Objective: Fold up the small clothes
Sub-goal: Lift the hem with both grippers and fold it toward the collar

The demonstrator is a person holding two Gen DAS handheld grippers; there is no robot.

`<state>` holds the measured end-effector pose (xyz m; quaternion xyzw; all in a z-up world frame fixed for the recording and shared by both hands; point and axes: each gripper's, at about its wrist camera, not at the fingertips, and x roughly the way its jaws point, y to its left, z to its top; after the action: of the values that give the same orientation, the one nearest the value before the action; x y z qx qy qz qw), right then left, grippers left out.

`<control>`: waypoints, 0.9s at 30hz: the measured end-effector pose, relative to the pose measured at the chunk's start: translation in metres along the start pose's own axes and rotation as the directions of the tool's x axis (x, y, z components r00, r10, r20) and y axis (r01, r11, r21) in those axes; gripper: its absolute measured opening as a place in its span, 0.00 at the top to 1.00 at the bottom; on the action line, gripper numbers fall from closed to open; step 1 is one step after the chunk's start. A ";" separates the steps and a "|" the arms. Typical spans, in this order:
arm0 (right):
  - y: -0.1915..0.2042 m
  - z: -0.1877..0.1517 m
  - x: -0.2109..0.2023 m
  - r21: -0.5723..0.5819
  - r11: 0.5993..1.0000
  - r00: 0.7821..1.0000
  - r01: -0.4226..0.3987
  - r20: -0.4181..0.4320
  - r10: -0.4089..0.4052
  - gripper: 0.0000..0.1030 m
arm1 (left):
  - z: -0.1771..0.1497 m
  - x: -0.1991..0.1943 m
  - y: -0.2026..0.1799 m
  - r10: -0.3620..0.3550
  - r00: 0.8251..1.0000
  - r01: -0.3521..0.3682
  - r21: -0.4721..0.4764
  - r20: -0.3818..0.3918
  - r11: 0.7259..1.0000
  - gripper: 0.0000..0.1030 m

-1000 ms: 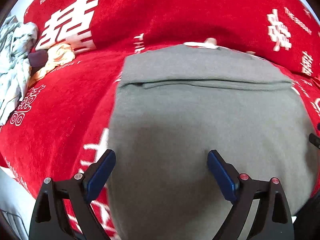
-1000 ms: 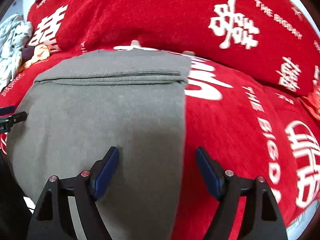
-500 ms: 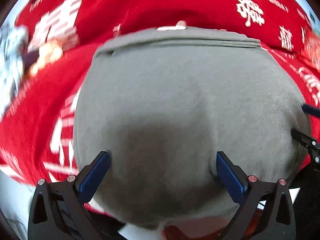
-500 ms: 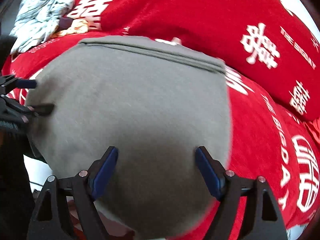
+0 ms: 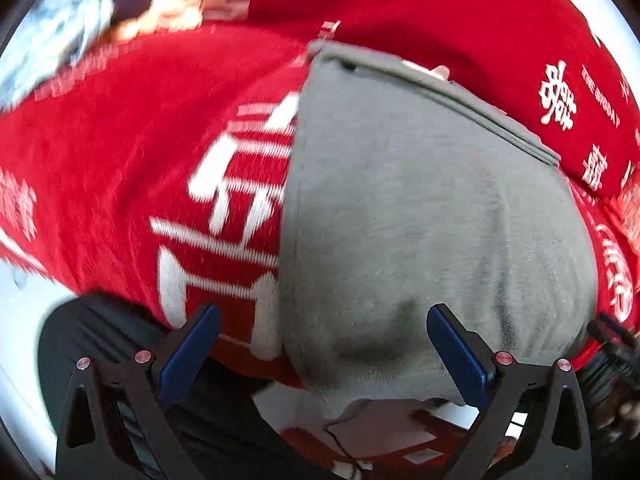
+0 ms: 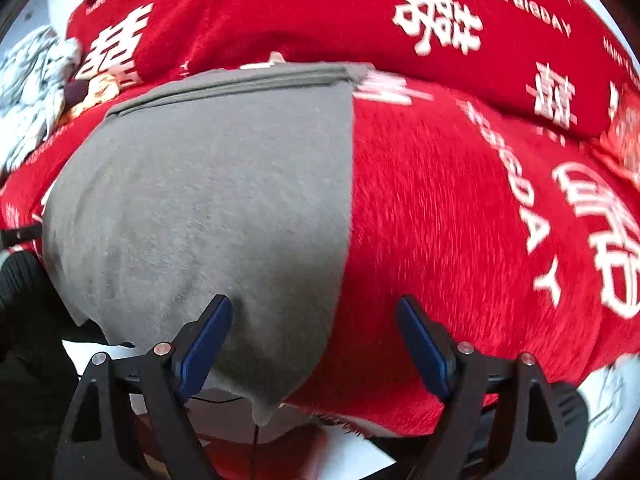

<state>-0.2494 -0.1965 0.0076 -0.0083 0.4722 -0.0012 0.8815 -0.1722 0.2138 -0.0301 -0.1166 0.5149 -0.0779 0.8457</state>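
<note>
A grey garment (image 5: 420,208) lies flat on a red cloth (image 5: 132,168), its far end folded over and its near hem hanging over the table's front edge. It also shows in the right wrist view (image 6: 208,208). My left gripper (image 5: 320,344) is open and empty, straddling the garment's near left corner. My right gripper (image 6: 314,340) is open and empty, straddling its near right corner. The blue pads (image 6: 206,344) hold nothing.
The red cloth (image 6: 460,220) with white characters covers the table. A heap of pale and orange clothes (image 6: 36,92) lies at the far left. The table's front edge is just under both grippers, with floor and dark objects (image 5: 104,344) below.
Both grippers pulled back toward the front edge and apart: the left moved to the garment's left corner, the right to its right corner. Both stayed open.
</note>
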 end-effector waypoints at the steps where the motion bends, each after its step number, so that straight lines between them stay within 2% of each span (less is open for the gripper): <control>1: -0.001 -0.002 0.005 0.013 1.000 1.000 -0.010 -0.016 0.010 0.16 | -0.001 0.005 0.001 -0.035 0.999 0.035 -0.012 -0.019 0.999 0.00; 3: 0.002 -0.005 0.006 0.015 1.000 1.000 0.001 0.002 -0.001 0.16 | -0.003 0.011 -0.004 -0.054 0.998 0.054 -0.009 -0.032 0.999 0.00; 5: 0.009 -0.008 0.006 0.003 1.000 1.000 -0.014 0.016 0.013 0.16 | -0.003 0.019 -0.010 -0.054 0.998 0.054 0.003 -0.046 0.999 0.08; 7: 0.015 -0.010 0.008 -0.014 1.000 1.000 -0.008 0.026 0.008 0.17 | -0.003 0.025 -0.013 -0.042 0.998 0.041 -0.027 -0.041 0.999 0.10; 9: 0.024 -0.014 0.009 -0.039 0.999 0.999 0.014 0.038 -0.012 0.24 | -0.005 0.022 -0.016 -0.032 0.999 0.031 -0.037 -0.019 0.999 0.10; 12: 0.031 -0.015 0.006 -0.063 0.998 0.998 0.021 0.057 -0.018 0.37 | -0.010 0.016 -0.021 -0.023 1.000 0.024 -0.015 0.017 1.000 0.17; 18: 0.014 -0.017 0.002 0.026 0.997 0.995 -0.073 0.072 0.071 0.38 | -0.006 0.018 -0.020 -0.042 0.999 0.043 -0.020 0.028 0.999 0.17; 20: 0.017 -0.017 0.003 0.016 0.998 0.995 -0.067 0.072 0.066 0.40 | -0.008 0.014 -0.018 -0.035 0.998 0.036 -0.005 0.042 0.999 0.23; 22: 0.023 -0.017 0.004 -0.004 0.999 0.996 -0.047 0.074 0.047 0.63 | -0.009 0.009 -0.020 -0.037 0.997 0.037 0.007 0.065 0.999 0.40; 24: 0.024 -0.016 0.002 -0.010 0.997 0.994 -0.070 0.082 0.071 0.74 | -0.009 0.007 -0.019 -0.042 0.997 0.041 0.009 0.070 0.999 0.40; 26: 0.023 -0.016 0.002 -0.003 0.996 0.993 -0.084 0.084 0.084 0.73 | -0.008 0.008 -0.015 -0.069 0.995 0.070 -0.008 0.067 0.998 0.38; 27: 0.022 -0.016 0.002 0.003 0.996 0.992 -0.095 0.084 0.094 0.70 | -0.007 0.010 -0.013 -0.095 0.994 0.096 -0.015 0.060 0.995 0.22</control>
<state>-0.2618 -0.1746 -0.0031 0.0171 0.4345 0.0390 0.8997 -0.1744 0.1980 -0.0383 -0.1509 0.4840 -0.1102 0.8549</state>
